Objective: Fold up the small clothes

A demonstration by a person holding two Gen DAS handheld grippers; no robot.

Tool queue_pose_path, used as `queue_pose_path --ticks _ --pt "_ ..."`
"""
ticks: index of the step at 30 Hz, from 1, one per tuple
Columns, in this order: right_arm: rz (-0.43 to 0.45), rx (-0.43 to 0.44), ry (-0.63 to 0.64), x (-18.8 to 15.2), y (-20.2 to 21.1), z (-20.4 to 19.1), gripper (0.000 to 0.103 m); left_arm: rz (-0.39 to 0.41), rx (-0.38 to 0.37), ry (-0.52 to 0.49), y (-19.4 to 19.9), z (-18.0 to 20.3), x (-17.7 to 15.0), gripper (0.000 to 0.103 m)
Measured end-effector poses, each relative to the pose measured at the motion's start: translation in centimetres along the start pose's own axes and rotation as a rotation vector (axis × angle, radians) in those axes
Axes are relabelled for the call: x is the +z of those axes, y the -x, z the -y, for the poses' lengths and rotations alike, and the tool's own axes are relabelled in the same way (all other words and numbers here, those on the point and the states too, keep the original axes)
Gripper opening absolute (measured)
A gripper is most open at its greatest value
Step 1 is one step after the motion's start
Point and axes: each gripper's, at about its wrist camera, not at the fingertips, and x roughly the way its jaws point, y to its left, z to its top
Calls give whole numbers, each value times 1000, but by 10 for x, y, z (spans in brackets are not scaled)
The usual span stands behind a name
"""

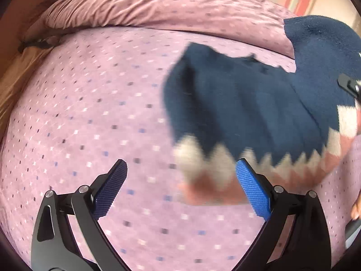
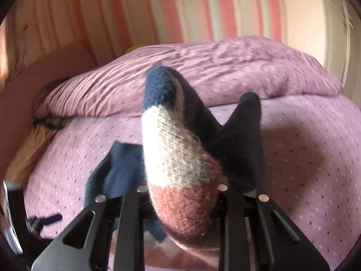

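A small knitted sweater (image 1: pixel 243 103), navy with cream and rust zigzag bands, hangs partly lifted over the pink dotted bed sheet (image 1: pixel 90 113). In the left wrist view it is blurred. My left gripper (image 1: pixel 181 164) is open, its blue pads (image 1: pixel 252 185) wide apart; the sweater's hem brushes past the right pad with nothing gripped. My right gripper (image 2: pixel 180 203) is shut on the sweater (image 2: pixel 178 158), whose bunched banded edge rises between the fingers and hides their tips. Part of the right gripper (image 1: pixel 349 85) shows at the sweater's far right edge.
A rumpled pink duvet or pillow (image 2: pixel 214 72) lies across the back of the bed. Behind it is a pink and white striped wall (image 2: pixel 191 6). An orange-brown bed side (image 1: pixel 13 79) runs along the left. The left gripper (image 2: pixel 40 221) shows at the lower left in the right wrist view.
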Motion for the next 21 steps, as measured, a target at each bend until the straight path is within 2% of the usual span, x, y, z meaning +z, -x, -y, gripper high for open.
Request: queue_pose_path --ticks 6,9,14,16,19,21 --pt "-21 37 184 -24 -16 -84 24 58 42 75 5 -52 12 96" --pt "-56 78 229 -38 -30 -118 24 62 48 105 5 -72 12 96" --pt "-116 10 385 -70 -63 -163 24 83 65 137 7 -97 12 96" --pt "-183 -30 436 -89 -86 -170 25 86 68 146 8 -104 12 96" --pt "-169 -66 522 -107 -92 -181 26 93 76 151 10 -110 12 96" --pt "-164 -64 527 -107 -89 -181 30 93 75 150 11 -111 14 97"
